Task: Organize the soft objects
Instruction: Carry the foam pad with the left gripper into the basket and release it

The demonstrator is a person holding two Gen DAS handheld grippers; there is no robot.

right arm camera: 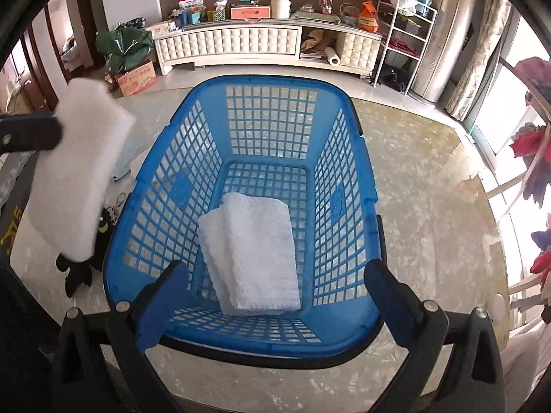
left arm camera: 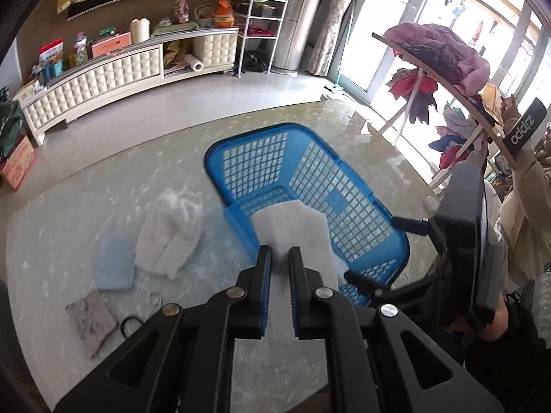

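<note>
A blue lattice basket [right arm camera: 268,110] stands on the marble table and also shows in the left wrist view [left arm camera: 255,151]. A folded white towel [right arm camera: 255,258] lies on the basket floor. My left gripper [left arm camera: 279,258] is shut on a white fluffy pad [left arm camera: 292,230] and holds it in the air at the basket's left rim; the pad also shows in the right wrist view [right arm camera: 75,179]. My right gripper [right arm camera: 275,285] is open and empty, its fingers at the basket's near rim; it also shows in the left wrist view [left arm camera: 409,251].
On the table left of the basket lie a white puffy garment [left arm camera: 168,234], a light blue folded cloth [left arm camera: 113,261], a grey cloth [left arm camera: 91,320] and a black toy [right arm camera: 82,268]. A rack with clothes [left arm camera: 444,58] stands at the right. A long white cabinet [right arm camera: 241,44] stands behind.
</note>
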